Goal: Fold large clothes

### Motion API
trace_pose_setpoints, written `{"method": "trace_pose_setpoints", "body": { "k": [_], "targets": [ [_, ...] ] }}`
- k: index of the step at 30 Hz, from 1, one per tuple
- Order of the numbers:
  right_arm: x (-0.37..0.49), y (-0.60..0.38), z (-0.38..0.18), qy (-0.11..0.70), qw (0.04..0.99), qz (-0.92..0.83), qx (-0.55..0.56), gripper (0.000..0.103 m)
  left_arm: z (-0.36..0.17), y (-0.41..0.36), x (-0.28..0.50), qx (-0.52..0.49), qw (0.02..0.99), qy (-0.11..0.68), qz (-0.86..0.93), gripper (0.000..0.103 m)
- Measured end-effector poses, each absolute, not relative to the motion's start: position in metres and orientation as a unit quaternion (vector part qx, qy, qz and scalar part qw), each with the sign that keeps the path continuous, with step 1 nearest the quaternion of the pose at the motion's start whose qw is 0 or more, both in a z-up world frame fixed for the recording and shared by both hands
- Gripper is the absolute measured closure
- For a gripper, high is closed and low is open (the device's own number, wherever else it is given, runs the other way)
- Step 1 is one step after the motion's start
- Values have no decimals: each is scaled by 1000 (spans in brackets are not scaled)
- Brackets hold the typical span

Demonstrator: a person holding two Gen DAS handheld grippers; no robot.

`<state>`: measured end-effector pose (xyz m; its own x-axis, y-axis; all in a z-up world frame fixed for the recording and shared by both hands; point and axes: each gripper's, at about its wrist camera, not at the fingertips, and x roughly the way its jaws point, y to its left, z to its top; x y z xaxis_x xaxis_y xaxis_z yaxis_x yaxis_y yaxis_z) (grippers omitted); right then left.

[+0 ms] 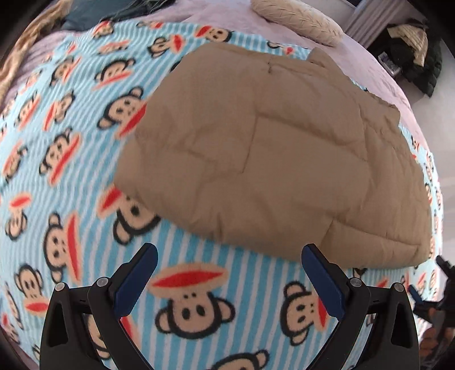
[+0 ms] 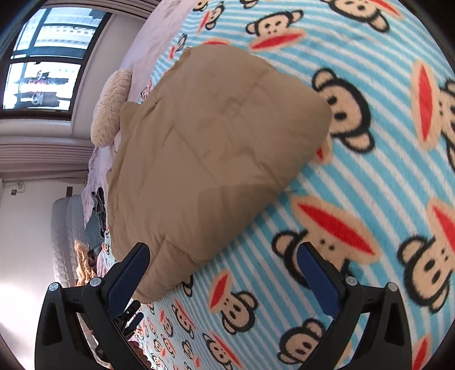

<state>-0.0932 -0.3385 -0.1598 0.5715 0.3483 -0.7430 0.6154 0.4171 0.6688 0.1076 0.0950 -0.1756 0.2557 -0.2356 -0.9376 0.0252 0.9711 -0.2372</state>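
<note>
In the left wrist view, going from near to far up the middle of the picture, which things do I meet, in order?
Open blue-padded tongs → striped light-blue fleece blanket with monkey faces → folded tan quilted padded garment → pale lilac bedsheet → cream textured cushion.

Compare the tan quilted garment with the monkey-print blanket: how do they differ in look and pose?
The tan quilted garment is plain, one colour; the monkey-print blanket is blue-striped with cartoon faces. The garment is folded into a thick bundle; the blanket lies spread flat. The garment rests on top; the blanket lies beneath it. Both are soft fabric, and neither gripper is touching either.
</note>
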Motion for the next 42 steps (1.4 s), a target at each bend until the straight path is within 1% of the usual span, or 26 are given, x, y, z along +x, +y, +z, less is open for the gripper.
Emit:
{"method": "trace_pose_setpoints", "body": {
  "k": [6,12,17,20,28,32,33,34,35,36,37,38,39,40,41,42],
  "targets": [
    [-94,-335,-176,451,682,-75,571,0,-184,123,105,-189,770,601,-100,2],
    [-94,-333,-185,434,673,-60,596,0,-192,137,109,-235,763,592,-111,2],
    [-81,-337,-192,414,671,-47,613,0,-216,137,121,-282,738,601,-122,2],
    [-71,-340,-196,407,671,-42,618,0,-226,135,132,-293,737,597,-121,2],
    [-37,-346,-206,373,669,-11,643,0,-229,127,170,-316,745,575,-122,2],
    [-18,-344,-218,371,665,-4,649,0,-240,123,186,-333,745,568,-103,2],
    [-14,-344,-222,373,663,-9,649,1,-241,123,188,-336,747,565,-96,2],
    [-14,-344,-223,373,661,-14,650,3,-242,121,191,-337,749,564,-93,3],
    [-13,-345,-225,374,657,-20,655,10,-241,121,192,-337,751,560,-91,20],
    [-13,-346,-227,377,651,-28,658,20,-239,119,194,-337,752,558,-97,44],
    [-13,-346,-230,382,646,-31,661,45,-239,120,194,-341,749,557,-109,54],
    [-15,-346,-232,380,638,-28,669,57,-235,121,193,-344,749,553,-120,68],
    [-16,-346,-232,376,637,-27,672,62,-229,121,193,-334,755,549,-128,76],
    [-17,-345,-229,373,642,-25,669,70,-222,120,192,-320,763,545,-135,79],
    [-17,-344,-226,372,645,-24,667,74,-213,118,191,-302,772,540,-142,83],
    [-18,-343,-220,368,651,-19,663,76,-203,116,189,-285,782,534,-151,84]
  ]
}}
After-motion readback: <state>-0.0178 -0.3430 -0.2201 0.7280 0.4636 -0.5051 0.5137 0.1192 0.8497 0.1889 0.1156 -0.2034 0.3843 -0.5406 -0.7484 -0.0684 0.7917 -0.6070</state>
